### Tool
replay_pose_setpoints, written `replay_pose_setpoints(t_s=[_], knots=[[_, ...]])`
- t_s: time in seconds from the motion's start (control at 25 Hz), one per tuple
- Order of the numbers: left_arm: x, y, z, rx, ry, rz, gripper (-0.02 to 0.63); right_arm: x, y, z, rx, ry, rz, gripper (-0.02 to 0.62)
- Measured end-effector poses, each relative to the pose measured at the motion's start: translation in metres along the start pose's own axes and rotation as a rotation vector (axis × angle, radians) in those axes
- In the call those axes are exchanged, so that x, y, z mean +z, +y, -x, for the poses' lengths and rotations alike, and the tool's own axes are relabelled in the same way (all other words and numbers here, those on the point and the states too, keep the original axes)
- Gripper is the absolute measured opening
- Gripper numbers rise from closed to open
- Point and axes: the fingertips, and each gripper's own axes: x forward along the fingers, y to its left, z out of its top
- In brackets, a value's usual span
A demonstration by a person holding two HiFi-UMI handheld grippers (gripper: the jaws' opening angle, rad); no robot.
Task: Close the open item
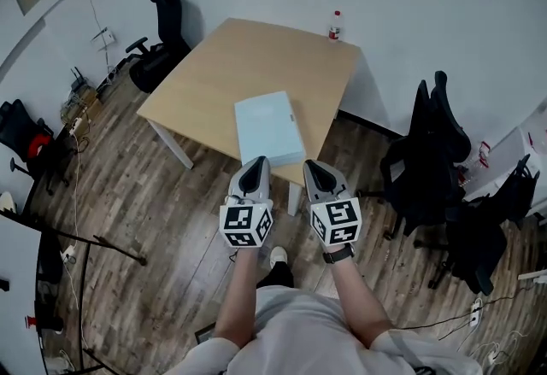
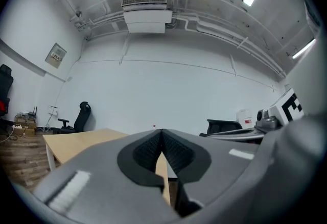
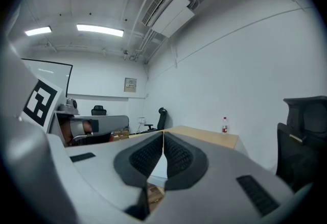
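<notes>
A flat light-blue box [image 1: 269, 127] lies on the wooden table [image 1: 231, 66], close to its near edge. It looks flat from above, and I cannot tell whether any part of it is open. My left gripper [image 1: 256, 163] and right gripper [image 1: 314, 166] hover side by side just short of that edge, pointing at the box without touching it. Both are shut with nothing between the jaws. The left gripper view shows the left gripper [image 2: 162, 131] with its jaws pressed together, the table [image 2: 76, 142] beyond. In the right gripper view the right gripper [image 3: 163, 133] is likewise shut.
A small bottle [image 1: 335, 25] with a red cap stands at the table's far right corner. Black office chairs sit at the back left [image 1: 162, 40] and to the right [image 1: 436, 151]. A stand's legs [image 1: 94, 245] spread over the wooden floor at left.
</notes>
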Motion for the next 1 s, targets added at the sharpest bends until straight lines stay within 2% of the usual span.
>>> replay_pose_setpoints(t_s=[0.2, 0.56, 1.0], knots=[[-0.006, 0.03, -0.044, 0.01, 0.044, -0.069, 0.009, 0.006, -0.013, -0.047, -0.002, 0.0, 0.01, 0.013], [-0.005, 0.081, -0.099, -0.007, 0.047, -0.058, 0.009, 0.008, -0.023, -0.126, -0.007, 0.024, 0.022, 0.014], [-0.016, 0.103, -0.146, -0.039, 0.088, -0.086, 0.009, -0.003, -0.054, -0.164, -0.045, 0.036, -0.017, 0.012]])
